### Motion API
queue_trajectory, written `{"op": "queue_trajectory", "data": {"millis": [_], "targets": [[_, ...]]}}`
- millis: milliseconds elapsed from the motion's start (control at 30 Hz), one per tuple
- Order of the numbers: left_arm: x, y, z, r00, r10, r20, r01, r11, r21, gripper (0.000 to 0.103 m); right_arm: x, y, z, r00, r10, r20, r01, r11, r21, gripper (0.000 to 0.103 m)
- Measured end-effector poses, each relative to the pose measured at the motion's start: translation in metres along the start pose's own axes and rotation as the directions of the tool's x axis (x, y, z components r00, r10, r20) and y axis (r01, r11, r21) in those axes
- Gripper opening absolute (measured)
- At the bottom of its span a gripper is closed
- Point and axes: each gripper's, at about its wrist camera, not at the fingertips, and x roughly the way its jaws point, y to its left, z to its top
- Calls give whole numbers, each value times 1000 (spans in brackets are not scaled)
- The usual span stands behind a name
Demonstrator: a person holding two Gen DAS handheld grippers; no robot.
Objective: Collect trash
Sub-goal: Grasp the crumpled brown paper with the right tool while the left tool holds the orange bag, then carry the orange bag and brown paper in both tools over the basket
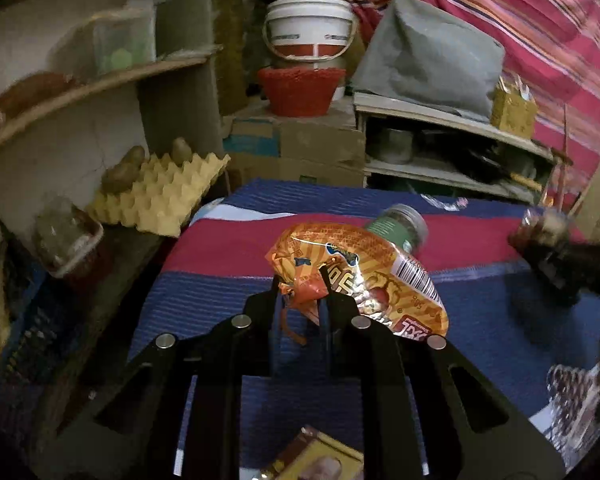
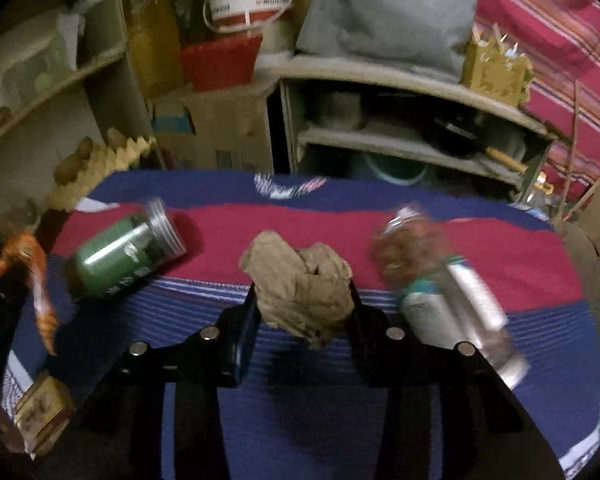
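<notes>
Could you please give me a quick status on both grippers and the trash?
Left gripper shut on orange snack wrapper, lifted. Right gripper closed around crumpled brown paper. Green jar and clear bottle lie on the striped cloth either side.

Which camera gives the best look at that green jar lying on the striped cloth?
The right wrist view: the green jar lies on its side, fully visible, though slightly blurred. In the left wrist view the orange snack wrapper hides most of it.

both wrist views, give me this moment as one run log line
left hand-held gripper: shut on orange wrapper | right hand-held gripper: shut on brown paper wad | green jar: lying on cloth
</notes>
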Motion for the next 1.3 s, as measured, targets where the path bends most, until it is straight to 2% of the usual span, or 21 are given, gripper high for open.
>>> {"op": "queue_trajectory", "data": {"millis": [67, 233, 467, 600, 767, 967, 1300], "targets": [[-12, -9, 1, 1000, 11, 21, -12, 999, 30, 14, -19, -6, 1, 1000, 4, 29, -4, 1000, 1, 40], [-44, -23, 9, 997, -43, 68, 43, 999, 2, 14, -78, -34, -5, 995, 7, 104, -8, 1000, 15, 40], [-91, -76, -4, 990, -57, 129, 44, 994, 100, 14, -140, -84, -37, 986, -47, 157, 41, 998, 38, 40], [-108, -98, -15, 989, -83, 126, 68, 990, 120, 14, -165, -113, -60, 983, -79, 168, 68, 995, 67, 40], [-132, -130, -28, 981, -148, 123, 133, 984, 122, 14, -196, -148, -92, 974, -129, 184, 114, 989, 89, 40], [-144, -168, -38, 974, -202, 98, 189, 973, 133, 14, -235, -198, -123, 961, -188, 205, 158, 975, 156, 40], [-159, -250, -34, 937, -339, 82, 321, 930, 176, 14, -279, -279, -167, 920, -330, 211, 264, 921, 288, 40]]}}
